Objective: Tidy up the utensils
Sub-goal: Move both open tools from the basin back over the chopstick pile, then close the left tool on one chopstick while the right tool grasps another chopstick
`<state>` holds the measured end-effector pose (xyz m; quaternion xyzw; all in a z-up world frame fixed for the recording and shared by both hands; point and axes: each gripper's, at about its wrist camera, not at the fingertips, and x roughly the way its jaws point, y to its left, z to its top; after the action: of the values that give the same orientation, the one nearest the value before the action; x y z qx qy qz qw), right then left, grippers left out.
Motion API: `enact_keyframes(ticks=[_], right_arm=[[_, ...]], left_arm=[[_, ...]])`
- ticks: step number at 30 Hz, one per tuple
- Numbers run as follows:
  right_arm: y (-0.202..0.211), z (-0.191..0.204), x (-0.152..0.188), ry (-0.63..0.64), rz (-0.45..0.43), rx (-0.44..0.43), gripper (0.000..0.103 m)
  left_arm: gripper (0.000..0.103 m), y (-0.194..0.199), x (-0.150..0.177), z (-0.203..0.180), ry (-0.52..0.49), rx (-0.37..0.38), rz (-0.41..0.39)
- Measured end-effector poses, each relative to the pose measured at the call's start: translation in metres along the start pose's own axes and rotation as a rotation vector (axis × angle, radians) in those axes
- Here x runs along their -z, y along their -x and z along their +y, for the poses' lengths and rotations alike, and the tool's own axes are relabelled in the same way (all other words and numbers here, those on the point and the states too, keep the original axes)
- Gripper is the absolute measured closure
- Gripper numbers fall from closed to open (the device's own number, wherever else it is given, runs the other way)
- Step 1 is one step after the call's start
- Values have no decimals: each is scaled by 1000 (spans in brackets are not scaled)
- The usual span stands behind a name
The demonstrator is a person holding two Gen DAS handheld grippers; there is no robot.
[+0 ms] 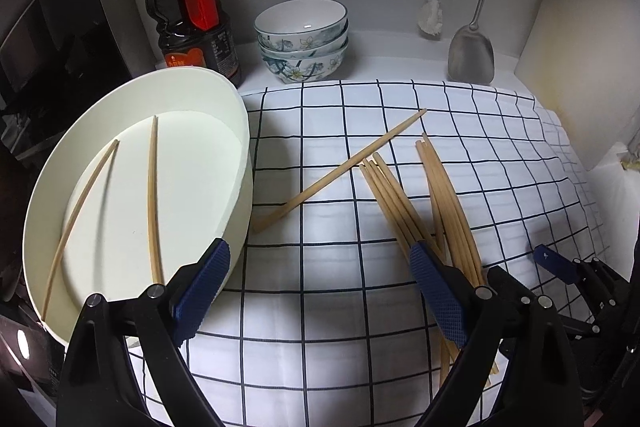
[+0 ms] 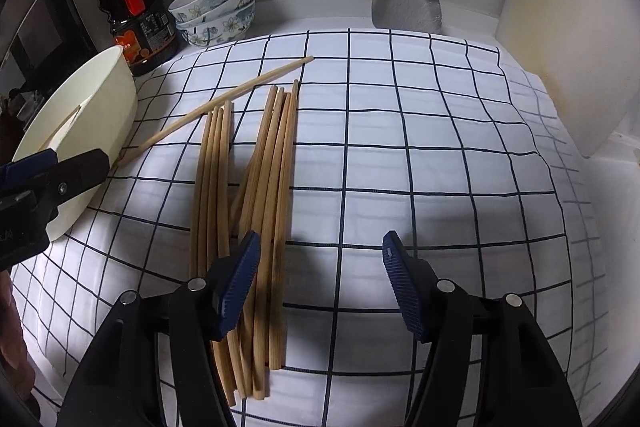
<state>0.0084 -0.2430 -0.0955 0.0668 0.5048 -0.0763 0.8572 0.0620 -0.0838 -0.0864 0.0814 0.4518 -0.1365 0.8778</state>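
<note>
our left tongs [image 1: 320, 259] hang spread wide with nothing between the pads; the left pad sits against the outer rim of the white tub [image 1: 240, 163], and the right pad lies over the near ends of the chopstick pile [image 1: 404, 203]. our right tongs [image 2: 320, 263] are spread just as wide and also hold nothing, the left pad resting on top of the pile and the right pad over bare checked cloth [image 2: 440, 147].

going left to right: two chopsticks [image 1: 152, 195] already lie in the tub, one stray chopstick [image 1: 340, 167] lies slantwise on the cloth with its near end close to the tub wall, then comes the pile in two loose bundles.

to do this step well, we judge we should take one stick at a time. the stray one is the easy pick, since it lies apart from the rest. we would bring the pads down either side of its middle, squeeze across its width, lift it level, and lay it in the tub alongside the two there.
</note>
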Motion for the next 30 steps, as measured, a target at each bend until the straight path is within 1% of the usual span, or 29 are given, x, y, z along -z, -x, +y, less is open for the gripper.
enact_keyframes(ticks=[6,16,20,30], right_arm=[[-10,2,1,40,8,22,42],[-17,3,9,94,25,38,43],[-17,2,9,111,7,39,44],[-12,-26,12,83,-8,55,44]], left_arm=[[13,-9,1,-5,5,0,10],[13,-21,12,-16,9,4,36],[13,-28,20,-21,17,7,55],[13,-43,35,-34,31,-4,90]])
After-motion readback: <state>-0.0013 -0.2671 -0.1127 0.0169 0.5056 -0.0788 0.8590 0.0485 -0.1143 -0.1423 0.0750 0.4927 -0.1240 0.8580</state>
